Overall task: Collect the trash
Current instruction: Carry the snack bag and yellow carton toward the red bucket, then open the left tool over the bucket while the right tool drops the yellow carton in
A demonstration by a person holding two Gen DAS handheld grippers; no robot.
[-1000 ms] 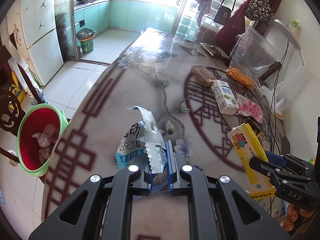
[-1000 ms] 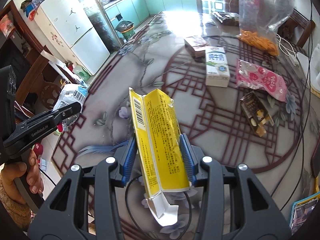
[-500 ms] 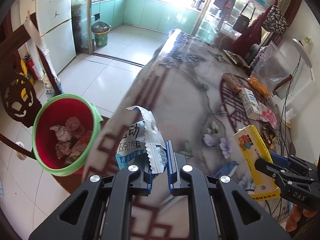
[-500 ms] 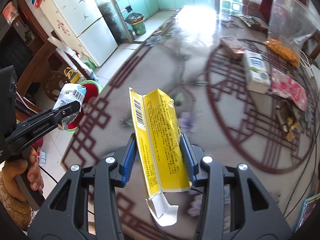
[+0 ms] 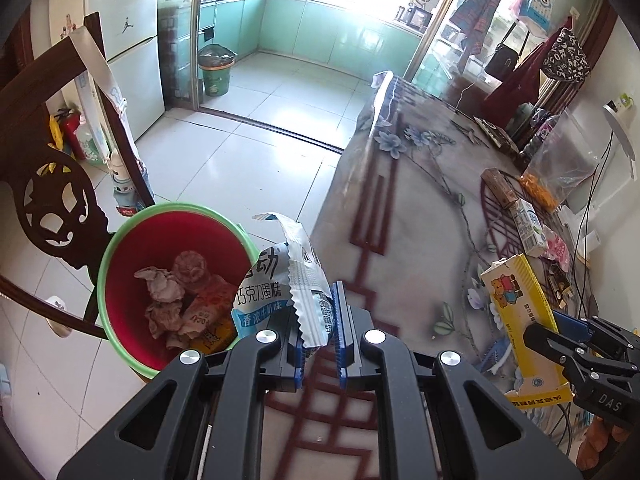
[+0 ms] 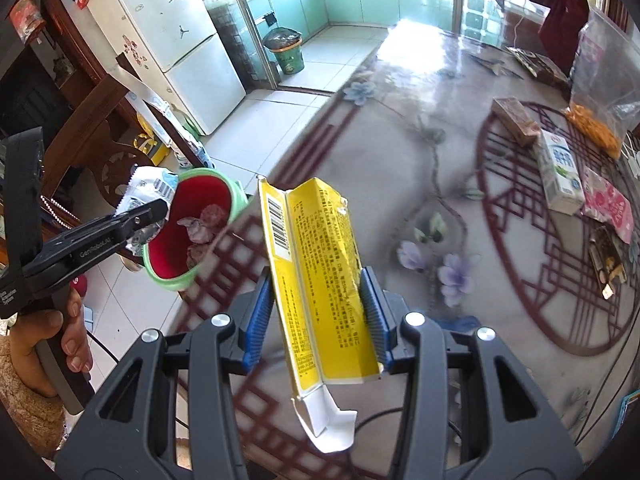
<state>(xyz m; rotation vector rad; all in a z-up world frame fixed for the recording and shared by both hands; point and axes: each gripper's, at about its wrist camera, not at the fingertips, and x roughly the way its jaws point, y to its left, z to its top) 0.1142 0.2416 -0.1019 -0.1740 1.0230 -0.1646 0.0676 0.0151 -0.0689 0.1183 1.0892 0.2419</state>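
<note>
A crumpled blue-and-white snack wrapper (image 5: 294, 288) is pinched between the closed blue pads of the left gripper (image 5: 320, 320), with its torn silver top standing up above the jaws. In the left wrist view the wrapper is seen just past the table's edge, beside and partly over the rim of the red bin (image 5: 120, 240) with a green rim, which stands on the tiled floor below the table (image 5: 420, 216). Crumpled paper and an orange packet are seen inside the bin.

A flattened yellow carton (image 6: 320, 280) is clamped between the pads of the right gripper (image 6: 320, 312), held upright with its barcode side toward the bin and its opened white flap hanging below the jaws. It is held over the patterned table top, on the table side of the bin and near the edge.

Farther from the bin, toward the far side of the table, a white milk carton (image 6: 560, 176) is seen lying beside a pink packet (image 6: 608, 204), with a brown box (image 6: 514, 118) just beyond it and a dark wrapper (image 6: 606, 254) nearer. A clear bag holding orange snacks (image 6: 596, 128) is seen beyond these. A hand (image 6: 52, 344) in a fuzzy sleeve is seen on the left gripper's handle. Farthest from the bin, a green waste bucket (image 5: 216, 72) stands in the kitchen doorway
</note>
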